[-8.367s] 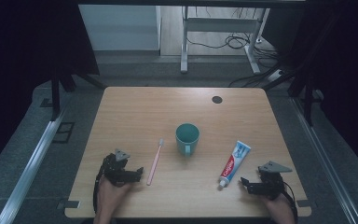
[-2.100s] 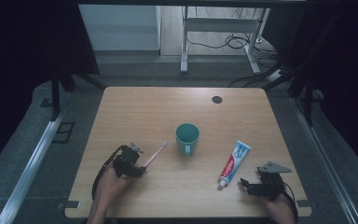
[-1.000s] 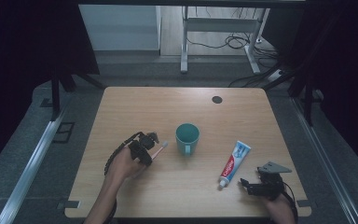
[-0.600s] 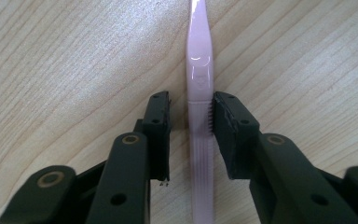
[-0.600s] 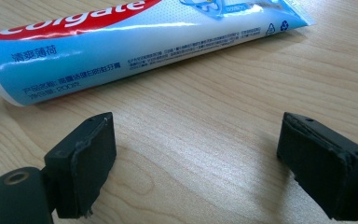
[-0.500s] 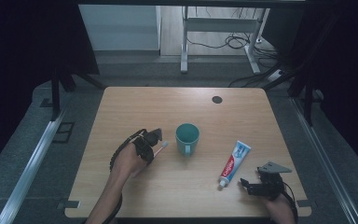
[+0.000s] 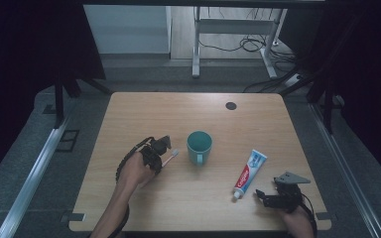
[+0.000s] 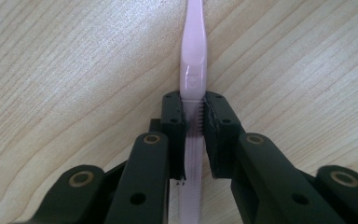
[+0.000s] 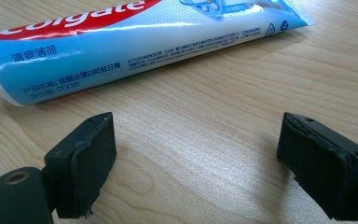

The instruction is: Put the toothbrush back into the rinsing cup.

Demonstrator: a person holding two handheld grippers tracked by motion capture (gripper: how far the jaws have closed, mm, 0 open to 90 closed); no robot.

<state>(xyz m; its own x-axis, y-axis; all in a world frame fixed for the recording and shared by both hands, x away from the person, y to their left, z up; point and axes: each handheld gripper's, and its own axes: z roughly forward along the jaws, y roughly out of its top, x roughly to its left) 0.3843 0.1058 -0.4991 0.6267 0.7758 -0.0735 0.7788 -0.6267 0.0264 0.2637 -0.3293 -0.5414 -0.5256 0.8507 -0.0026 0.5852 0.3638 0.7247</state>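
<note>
My left gripper (image 7: 159, 148) is just left of the teal cup (image 7: 199, 146). Its jaws have just been closing and now pinch the handle of the pink toothbrush (image 7: 171, 155) between them. In the left gripper view the pads (image 8: 176, 126) press on both sides of the toothbrush (image 8: 192, 56), which runs straight ahead over the wood. The toothpaste tube (image 7: 247, 172) lies right of the cup. My right gripper (image 7: 265, 197) rests near the tube's cap end with its jaws wide apart. Nothing is between its open jaws (image 9: 196, 128), and the toothpaste (image 9: 121, 42) lies just beyond them.
The wooden table (image 7: 144, 114) has a small dark round grommet (image 7: 230, 105) at its back right. Dark curtains, a metal stand and cables lie beyond the far edge. Bare wood stretches behind and in front of the cup.
The left gripper took the toothbrush from where it lay on the table and carried it right toward the cup, edging closer over the last second. The right gripper, cup and toothpaste stayed put.
</note>
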